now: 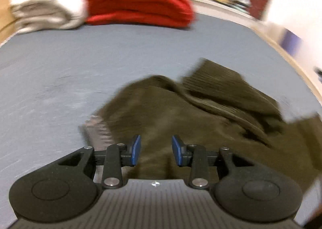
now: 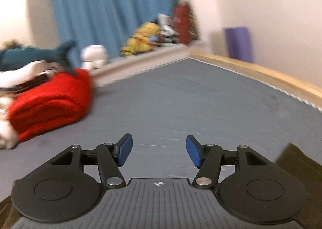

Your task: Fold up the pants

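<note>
The dark olive-brown pants (image 1: 201,112) lie crumpled on the grey bed sheet (image 1: 60,68), with a ribbed cuff (image 1: 217,80) at the far end. In the left wrist view, my left gripper (image 1: 156,149) sits low over their near part. Bunched fabric fills the gap between its blue pads (image 1: 136,148), which are closed on it. My right gripper (image 2: 159,149) is open above bare sheet (image 2: 201,98) with nothing between its fingers. In the right wrist view, only corners of the pants (image 2: 297,160) show beside and under the gripper body. Both views are motion-blurred.
A folded red blanket (image 1: 138,1) and a rolled cream blanket (image 1: 48,1) lie at the far end of the bed. A ledge with toys (image 2: 145,37) runs below a blue curtain (image 2: 104,3). A wooden bed edge (image 2: 261,74) and a wall stand on the right.
</note>
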`<act>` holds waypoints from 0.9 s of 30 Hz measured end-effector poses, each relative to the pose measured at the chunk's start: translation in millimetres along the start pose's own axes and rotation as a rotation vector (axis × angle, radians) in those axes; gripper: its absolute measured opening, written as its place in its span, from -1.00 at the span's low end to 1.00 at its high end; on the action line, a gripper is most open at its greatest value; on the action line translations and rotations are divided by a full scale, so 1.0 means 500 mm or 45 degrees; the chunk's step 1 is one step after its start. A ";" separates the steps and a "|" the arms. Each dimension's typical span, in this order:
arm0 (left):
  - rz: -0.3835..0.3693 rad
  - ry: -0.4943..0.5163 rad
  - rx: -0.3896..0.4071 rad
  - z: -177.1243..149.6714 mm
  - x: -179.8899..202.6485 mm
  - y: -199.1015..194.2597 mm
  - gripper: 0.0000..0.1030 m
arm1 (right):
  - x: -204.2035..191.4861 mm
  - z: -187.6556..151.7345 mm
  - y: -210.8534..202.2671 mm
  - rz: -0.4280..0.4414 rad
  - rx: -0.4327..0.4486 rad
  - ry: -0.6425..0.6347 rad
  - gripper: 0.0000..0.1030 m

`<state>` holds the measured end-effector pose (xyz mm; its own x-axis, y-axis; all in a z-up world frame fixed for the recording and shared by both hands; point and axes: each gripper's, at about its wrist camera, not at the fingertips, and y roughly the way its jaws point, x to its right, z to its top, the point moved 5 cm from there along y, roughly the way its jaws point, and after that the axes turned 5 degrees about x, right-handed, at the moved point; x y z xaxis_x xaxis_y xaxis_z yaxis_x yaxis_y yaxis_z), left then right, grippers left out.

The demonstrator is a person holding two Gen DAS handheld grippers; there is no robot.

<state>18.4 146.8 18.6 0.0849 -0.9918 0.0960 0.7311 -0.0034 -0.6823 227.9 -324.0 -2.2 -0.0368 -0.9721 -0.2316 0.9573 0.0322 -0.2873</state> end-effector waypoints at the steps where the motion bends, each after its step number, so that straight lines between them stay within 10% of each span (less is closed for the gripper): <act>1: -0.028 0.034 -0.061 -0.019 0.005 0.020 -0.25 | -0.019 0.004 -0.013 0.031 0.016 -0.024 0.19; 4: 0.112 0.101 -0.278 -0.093 -0.032 0.099 -0.37 | -0.082 -0.004 -0.061 0.129 0.052 -0.085 0.19; 9: 0.162 0.149 -0.206 -0.062 -0.003 0.052 -0.31 | -0.149 -0.021 -0.103 0.207 0.053 -0.102 0.29; 17: 0.198 -0.017 -0.153 -0.025 -0.047 -0.005 0.71 | -0.211 -0.042 -0.087 0.263 -0.007 -0.117 0.60; 19: 0.216 -0.118 -0.170 -0.036 -0.096 -0.028 0.71 | -0.221 -0.044 -0.079 0.287 -0.016 -0.106 0.65; 27: -0.015 -0.390 -0.385 -0.150 -0.170 -0.033 0.71 | -0.250 -0.054 -0.085 0.382 -0.041 -0.190 0.71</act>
<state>-51.3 221.6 -32.7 0.3083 -0.9076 0.2848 0.5060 -0.0971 -0.8570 184.2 -197.7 13.9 0.2899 -0.9415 -0.1722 0.9096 0.3269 -0.2564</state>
